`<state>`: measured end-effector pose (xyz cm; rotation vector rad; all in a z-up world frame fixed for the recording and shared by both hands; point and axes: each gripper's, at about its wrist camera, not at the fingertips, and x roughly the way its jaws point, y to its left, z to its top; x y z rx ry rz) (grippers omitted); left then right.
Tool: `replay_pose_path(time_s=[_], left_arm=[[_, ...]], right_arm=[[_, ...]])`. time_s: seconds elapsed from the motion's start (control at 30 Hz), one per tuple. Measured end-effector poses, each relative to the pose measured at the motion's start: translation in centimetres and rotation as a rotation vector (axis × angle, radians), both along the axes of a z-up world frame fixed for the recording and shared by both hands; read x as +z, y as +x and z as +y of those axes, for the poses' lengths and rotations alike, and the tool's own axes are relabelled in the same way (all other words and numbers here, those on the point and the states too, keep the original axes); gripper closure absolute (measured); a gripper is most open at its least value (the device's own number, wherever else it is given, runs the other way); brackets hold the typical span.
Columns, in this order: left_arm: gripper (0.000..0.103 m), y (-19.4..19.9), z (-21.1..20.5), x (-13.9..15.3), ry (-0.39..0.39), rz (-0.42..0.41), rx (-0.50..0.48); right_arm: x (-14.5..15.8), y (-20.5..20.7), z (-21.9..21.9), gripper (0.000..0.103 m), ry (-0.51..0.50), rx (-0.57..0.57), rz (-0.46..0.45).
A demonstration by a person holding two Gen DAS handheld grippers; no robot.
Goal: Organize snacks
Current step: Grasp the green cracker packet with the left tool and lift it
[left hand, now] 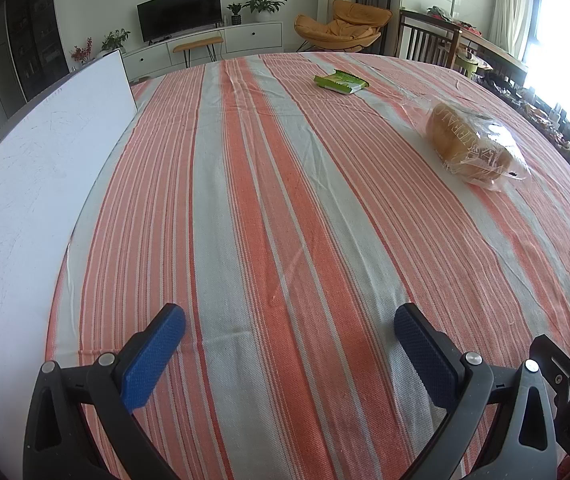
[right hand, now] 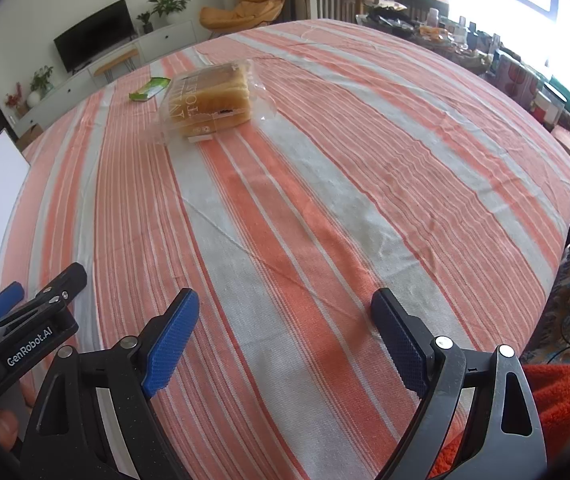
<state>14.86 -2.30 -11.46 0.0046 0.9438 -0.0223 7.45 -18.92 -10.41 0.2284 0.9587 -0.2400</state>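
Opening step, by appearance: left tongs [left hand: 289, 354] and right tongs [right hand: 285, 338] hover spread and empty above the striped tabletop [right hand: 325, 208]. Bagged bread [right hand: 209, 100] lies well ahead; green snack packet [right hand: 149, 89] lies just beyond the bread. Next move likely calls for a reach to the bread. White board [left hand: 33, 184] lies left of the bread, well apart; nothing blocks the path.

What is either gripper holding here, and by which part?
Nothing. The left gripper and right gripper are both open over the tablecloth. The bagged bread and green packet lie untouched farther away.
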Motion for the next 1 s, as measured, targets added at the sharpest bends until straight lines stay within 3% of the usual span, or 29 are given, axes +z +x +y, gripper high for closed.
replay_pose_path(time_s=[0.1,0.2,0.27,0.37,0.5,0.57,0.67,0.83,1.0], left_arm=[[0.000,0.3,0.0,0.1,0.002,0.018,-0.012],[0.000,2.1,0.1,0.4,0.006,0.166,-0.052],[0.001,3.4,0.4,1.4,-0.030,0.207,-0.065],[0.001,5.9,0.9,4.8,-0.092,0.138,-0.079],[0.000,11.7,-0.5,7.6,-0.066,0.068,-0.170],[0.000,15.3,-1.7,7.1,-0.014,0.083,-0.230],[0.001,20.2,-3.2,5.6,0.051,0.092,-0.231],[0.001,26.7,-5.0,3.4,0.019,0.105,-0.212],[0.005,30.4,-6.5,1.6,0.089,0.096,-0.256]], right_arm=[[-0.1,-0.1,0.0,0.012,0.003,0.006,-0.001],[-0.1,-0.1,-0.1,0.012,0.010,0.010,-0.005],[-0.1,-0.3,-0.3,0.012,0.021,0.008,-0.013],[-0.1,-0.3,-0.3,0.012,0.025,0.005,-0.015],[-0.1,-0.1,-0.2,0.010,0.016,0.008,-0.011],[-0.1,0.1,0.0,0.008,0.015,0.015,-0.010],[-0.1,0.2,0.1,0.008,0.006,0.018,-0.009],[-0.1,0.3,0.1,0.008,0.001,0.028,-0.012],[-0.2,0.6,0.2,0.008,-0.016,0.031,-0.009]])
